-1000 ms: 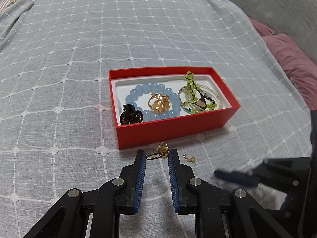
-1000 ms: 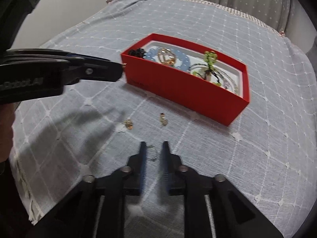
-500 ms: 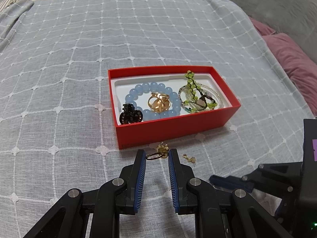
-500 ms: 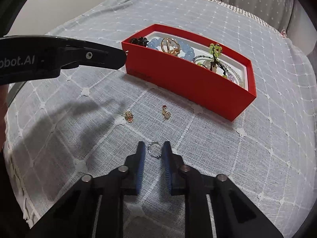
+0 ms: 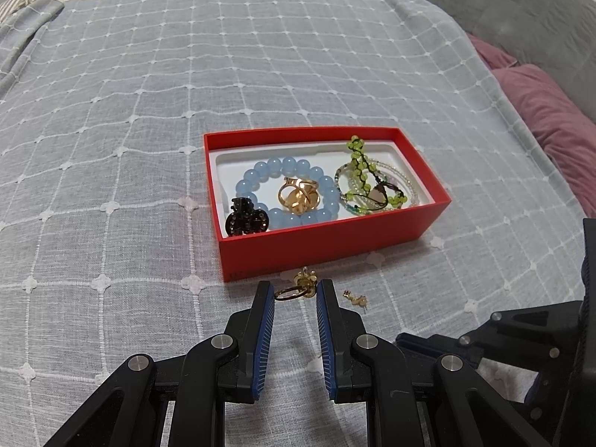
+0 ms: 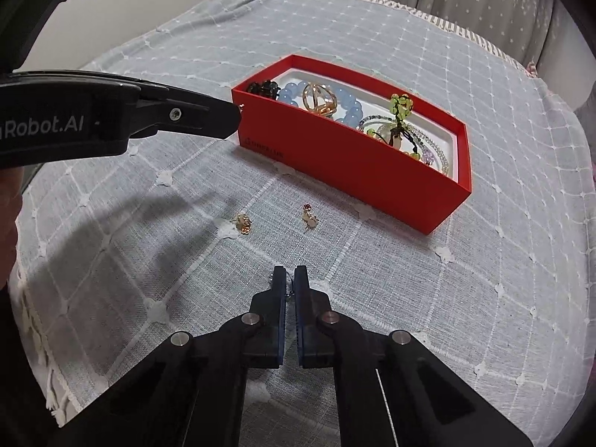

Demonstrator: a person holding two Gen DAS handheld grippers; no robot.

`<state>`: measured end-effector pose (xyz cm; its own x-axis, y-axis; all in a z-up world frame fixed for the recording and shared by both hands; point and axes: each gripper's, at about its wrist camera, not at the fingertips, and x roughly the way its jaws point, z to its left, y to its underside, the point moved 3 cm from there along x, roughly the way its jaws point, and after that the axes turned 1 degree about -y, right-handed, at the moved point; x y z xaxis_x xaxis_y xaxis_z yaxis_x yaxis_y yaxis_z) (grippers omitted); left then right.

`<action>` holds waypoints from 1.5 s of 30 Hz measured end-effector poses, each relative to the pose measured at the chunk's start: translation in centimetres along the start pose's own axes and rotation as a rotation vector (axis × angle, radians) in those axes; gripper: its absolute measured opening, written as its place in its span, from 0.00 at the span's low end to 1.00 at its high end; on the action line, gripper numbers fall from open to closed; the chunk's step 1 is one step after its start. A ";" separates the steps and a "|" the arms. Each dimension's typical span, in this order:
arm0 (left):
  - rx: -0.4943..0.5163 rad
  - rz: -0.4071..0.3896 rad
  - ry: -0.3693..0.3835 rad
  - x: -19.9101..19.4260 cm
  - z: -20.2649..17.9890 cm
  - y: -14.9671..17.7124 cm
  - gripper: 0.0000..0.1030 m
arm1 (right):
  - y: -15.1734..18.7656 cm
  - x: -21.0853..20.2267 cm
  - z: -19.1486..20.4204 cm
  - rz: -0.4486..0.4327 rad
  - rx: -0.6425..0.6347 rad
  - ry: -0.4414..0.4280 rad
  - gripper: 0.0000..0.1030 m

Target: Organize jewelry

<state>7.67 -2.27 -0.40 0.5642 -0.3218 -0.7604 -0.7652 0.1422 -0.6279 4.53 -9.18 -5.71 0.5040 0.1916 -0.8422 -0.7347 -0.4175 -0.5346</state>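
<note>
A red box (image 5: 335, 240) on the bedspread holds a blue bead bracelet (image 5: 287, 171), a gold ring piece (image 5: 298, 195), a black hair clip (image 5: 246, 221) and green beaded strands (image 5: 367, 182). My left gripper (image 5: 296, 290) is shut on a gold ring (image 5: 292, 292), held by its two sides just in front of the box. A small gold earring (image 5: 355, 300) lies to its right. My right gripper (image 6: 289, 277) is shut on a thin silver ring (image 6: 287, 279), mostly hidden between the pads. Two gold earrings (image 6: 243, 223) (image 6: 309, 218) lie ahead of it.
The box (image 6: 357, 164) stands ahead and right of my right gripper. The left gripper's arm (image 6: 111, 123) crosses the left of that view. Pink cushions (image 5: 547, 119) and a grey one lie at the bed's right edge.
My right gripper has closed on the silver ring and drawn back a little from the box. My left gripper holds the gold ring still.
</note>
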 end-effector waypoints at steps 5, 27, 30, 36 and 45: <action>0.000 0.000 0.000 0.0 0.0 0.0 0.18 | -0.3 -0.4 -0.3 -0.016 0.006 -0.003 0.04; -0.008 -0.004 -0.001 -0.3 0.2 -0.2 0.18 | 0.9 1.1 1.1 0.008 -0.014 -0.004 0.47; -0.009 -0.002 -0.003 -0.3 0.3 -0.2 0.18 | 0.9 1.0 1.2 0.011 -0.013 0.002 0.27; -0.012 -0.005 0.001 -0.3 0.5 -0.3 0.18 | 1.1 0.8 2.3 0.011 -0.041 0.016 0.13; -0.009 -0.006 0.002 -0.4 0.5 -0.3 0.18 | 1.0 0.1 2.6 0.007 -0.050 0.019 0.05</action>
<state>7.83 -1.75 -0.02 0.5680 -0.3245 -0.7563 -0.7645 0.1322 -0.6309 2.64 -7.23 -6.55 0.5075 0.1718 -0.8443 -0.7149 -0.4630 -0.5239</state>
